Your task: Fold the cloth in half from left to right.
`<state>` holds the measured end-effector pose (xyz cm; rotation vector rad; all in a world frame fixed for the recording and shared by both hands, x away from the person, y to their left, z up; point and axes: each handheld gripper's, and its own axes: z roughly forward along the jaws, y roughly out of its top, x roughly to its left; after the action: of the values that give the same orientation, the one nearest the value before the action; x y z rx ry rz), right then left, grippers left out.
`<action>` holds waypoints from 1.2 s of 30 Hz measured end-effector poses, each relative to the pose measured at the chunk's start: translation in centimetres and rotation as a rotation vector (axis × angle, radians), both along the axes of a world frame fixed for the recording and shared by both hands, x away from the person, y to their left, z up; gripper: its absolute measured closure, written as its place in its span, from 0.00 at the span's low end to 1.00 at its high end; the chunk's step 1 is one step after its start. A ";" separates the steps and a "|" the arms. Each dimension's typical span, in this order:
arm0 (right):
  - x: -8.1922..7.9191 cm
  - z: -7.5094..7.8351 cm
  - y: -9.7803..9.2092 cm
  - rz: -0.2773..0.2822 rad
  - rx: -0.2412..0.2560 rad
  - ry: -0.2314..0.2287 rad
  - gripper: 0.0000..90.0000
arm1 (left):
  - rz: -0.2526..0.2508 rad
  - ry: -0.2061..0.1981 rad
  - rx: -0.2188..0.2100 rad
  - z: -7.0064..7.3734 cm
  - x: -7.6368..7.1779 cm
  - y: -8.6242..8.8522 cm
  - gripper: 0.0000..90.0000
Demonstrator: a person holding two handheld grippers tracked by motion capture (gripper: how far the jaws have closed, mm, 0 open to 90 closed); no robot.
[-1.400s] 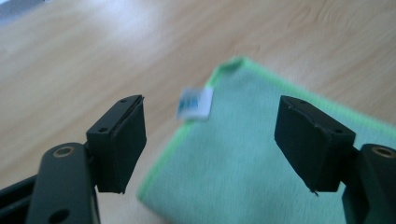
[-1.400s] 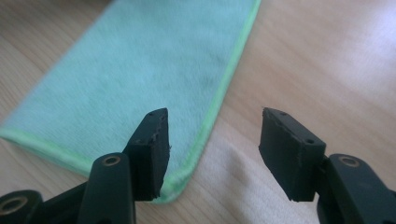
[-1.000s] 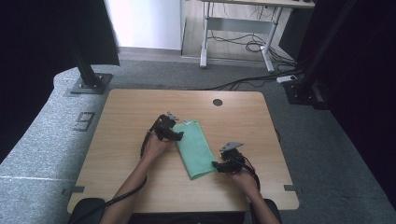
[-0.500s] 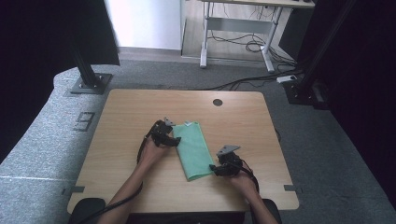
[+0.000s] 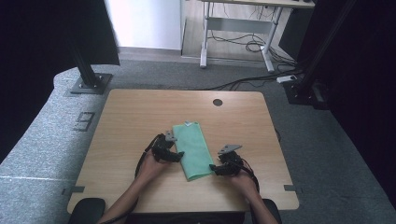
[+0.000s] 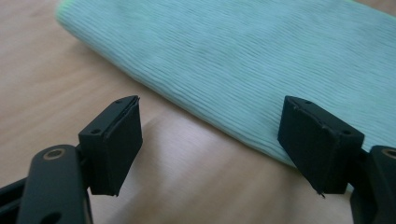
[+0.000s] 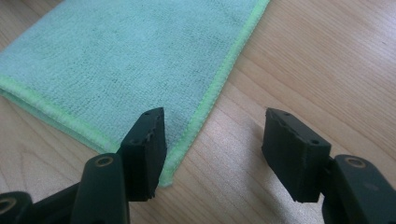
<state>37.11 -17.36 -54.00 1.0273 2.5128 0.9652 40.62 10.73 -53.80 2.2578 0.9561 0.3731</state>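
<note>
Both grippers stand open beside a folded green cloth point(image 5: 193, 149) on a wooden table point(image 5: 130, 116): the left gripper point(image 5: 176, 156) at its left edge, the right gripper point(image 5: 213, 168) at its near right corner. Bare tabletop lies open on the far side, grey carpet point(image 5: 327, 154) around it.

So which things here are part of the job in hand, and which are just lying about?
In the job:
- green cloth, folded, flat on the table
- left gripper, open at the cloth's folded edge
- right gripper, open at its near corner

Lying about:
- desk frame and cables on the floor beyond
</note>
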 end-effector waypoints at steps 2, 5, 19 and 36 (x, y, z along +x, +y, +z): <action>0.0 0.0 0.0 -0.001 0.002 0.002 0.43 | -0.005 0.001 -0.003 0.0 -0.3 -0.1 0.24; 0.0 0.0 -0.1 -0.006 0.009 0.009 0.42 | -0.022 0.007 -0.009 0.0 -1.7 -0.6 0.24; 0.1 -0.1 -0.2 -0.008 0.011 0.006 0.39 | -0.073 0.018 -0.002 -0.3 -6.4 -1.9 0.24; 0.6 -0.3 2.7 -0.004 0.003 -0.039 0.33 | 0.010 0.016 -0.014 -0.5 -4.0 1.8 0.23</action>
<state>37.76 -14.62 -54.32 1.0035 2.4776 0.9794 36.61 12.49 -54.27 2.2469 0.9757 0.3517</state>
